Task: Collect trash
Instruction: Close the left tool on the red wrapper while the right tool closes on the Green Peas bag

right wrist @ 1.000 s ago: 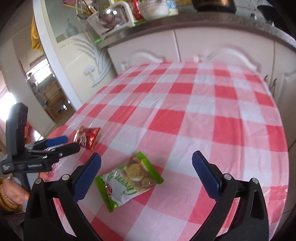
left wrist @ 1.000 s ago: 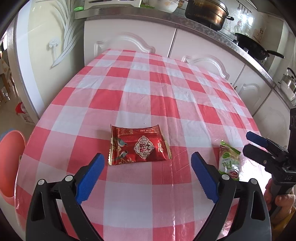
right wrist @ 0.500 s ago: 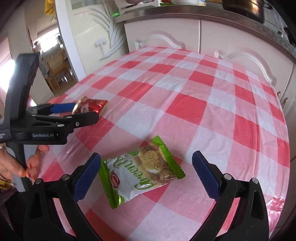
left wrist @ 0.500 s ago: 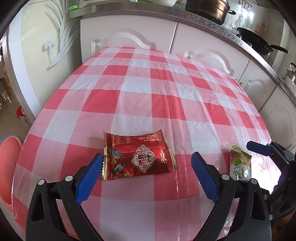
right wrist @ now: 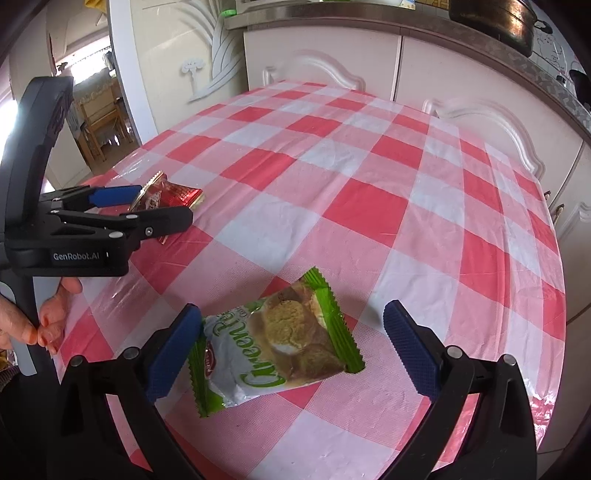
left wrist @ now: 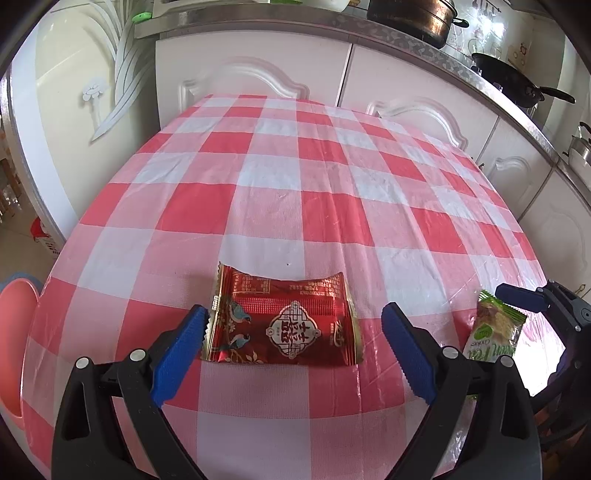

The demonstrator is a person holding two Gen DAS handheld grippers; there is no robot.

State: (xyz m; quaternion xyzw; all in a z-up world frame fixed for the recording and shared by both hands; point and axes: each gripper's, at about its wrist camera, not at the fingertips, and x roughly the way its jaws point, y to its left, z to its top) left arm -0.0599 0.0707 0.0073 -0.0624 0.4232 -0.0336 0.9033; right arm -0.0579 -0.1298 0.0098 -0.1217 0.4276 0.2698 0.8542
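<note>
This is a home kitchen. A table under a glossy red-and-white checked plastic tablecloth (left wrist: 295, 206) stands against white cabinet doors with raised arched panels (left wrist: 255, 70), and on the speckled grey countertop (left wrist: 399, 35) at the far side sit a dark lidded metal stockpot (left wrist: 413, 14) and, further right, a black long-handled wok (left wrist: 517, 86).

pink bin (left wrist: 14, 332) — cut off at frame edge | red wrapper (right wrist: 173, 194) — partly behind left fingers (right wrist: 110, 195)
</note>
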